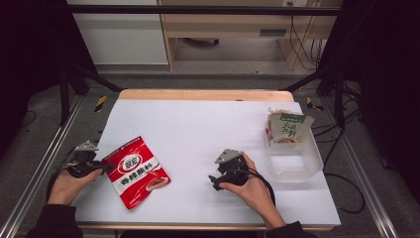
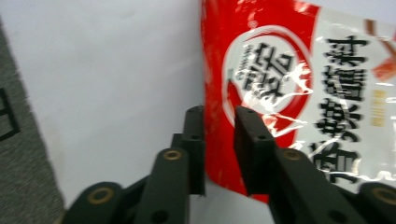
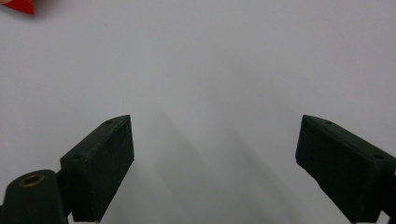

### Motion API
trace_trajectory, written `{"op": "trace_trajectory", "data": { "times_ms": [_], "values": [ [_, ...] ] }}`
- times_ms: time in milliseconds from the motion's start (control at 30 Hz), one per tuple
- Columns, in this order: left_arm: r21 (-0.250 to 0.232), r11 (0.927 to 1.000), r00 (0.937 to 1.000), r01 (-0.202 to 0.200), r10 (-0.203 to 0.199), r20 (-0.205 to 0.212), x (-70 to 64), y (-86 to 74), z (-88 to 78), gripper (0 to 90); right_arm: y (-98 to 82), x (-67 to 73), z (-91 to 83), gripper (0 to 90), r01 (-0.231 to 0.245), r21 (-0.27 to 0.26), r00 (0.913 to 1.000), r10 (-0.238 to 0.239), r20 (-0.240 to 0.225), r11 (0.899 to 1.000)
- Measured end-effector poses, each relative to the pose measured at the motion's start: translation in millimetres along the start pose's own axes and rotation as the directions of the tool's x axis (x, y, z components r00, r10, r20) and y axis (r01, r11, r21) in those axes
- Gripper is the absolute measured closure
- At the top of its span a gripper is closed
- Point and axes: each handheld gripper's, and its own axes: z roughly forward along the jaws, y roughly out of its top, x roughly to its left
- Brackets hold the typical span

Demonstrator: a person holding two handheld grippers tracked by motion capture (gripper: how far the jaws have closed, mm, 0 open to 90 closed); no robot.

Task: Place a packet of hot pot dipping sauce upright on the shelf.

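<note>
A red seasoning pouch (image 1: 138, 171) with a white label lies flat on the white table sheet (image 1: 198, 129) at the front left. My left gripper (image 1: 105, 167) reaches in from the left to the pouch's upper left edge. In the left gripper view that pouch (image 2: 280, 79) has its left edge in the narrow gap of my left gripper (image 2: 219, 112); the jaws stand close together and a strip of red shows between them. My right gripper (image 1: 214, 181) rests at the front centre, open. In the right gripper view my right gripper (image 3: 215, 126) spreads wide over bare white sheet.
A clear plastic bin (image 1: 297, 166) stands at the right edge, with a green and white pouch (image 1: 287, 128) leaning in its far end. The table's wooden far edge (image 1: 205, 94) and metal frame rails (image 1: 44, 163) border the sheet. A red pouch corner (image 3: 18, 5) peeks in at top left.
</note>
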Motion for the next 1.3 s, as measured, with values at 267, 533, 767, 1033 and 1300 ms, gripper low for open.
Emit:
{"op": "trace_trajectory", "data": {
  "times_ms": [267, 533, 767, 1033, 1300],
  "values": [
    [-0.024, 0.9997, 0.9999, 0.002, -0.001, 0.012, -0.7, 1.8, -1.0, 88.4, 0.1, 0.0, -0.1, 12.1, -0.002, -0.003, 1.0000, 0.002, 0.004, 1.000],
    [-0.024, 0.9992, 0.9994, -0.033, 0.034, 0.009, -9.4, 8.9, -4.1, 90.0, 0.1, 0.3, 0.1, 12.0, -0.002, -0.003, 1.0000, 0.002, 0.008, 1.000],
    [-0.037, 0.9976, 0.9981, -0.058, 0.059, 0.016, -15.1, 14.4, -6.0, 90.0, -0.1, -0.1, 0.7, 11.9, 0.005, 0.001, 1.0000, -0.005, 0.005, 1.000],
    [-0.060, 0.9922, 0.9926, -0.110, 0.112, 0.047, -29.8, 28.3, -8.2, 90.0, 0.2, 0.8, 0.8, 12.0, 0.009, 0.009, 0.9999, -0.009, 0.010, 1.000],
    [-0.055, 0.9785, 0.9778, -0.199, 0.202, 0.057, -51.4, 54.5, -3.2, 90.0, 0.3, -0.2, -1.1, 12.0, 0.006, 0.001, 0.9999, -0.006, 0.014, 1.000]
  ]
}}
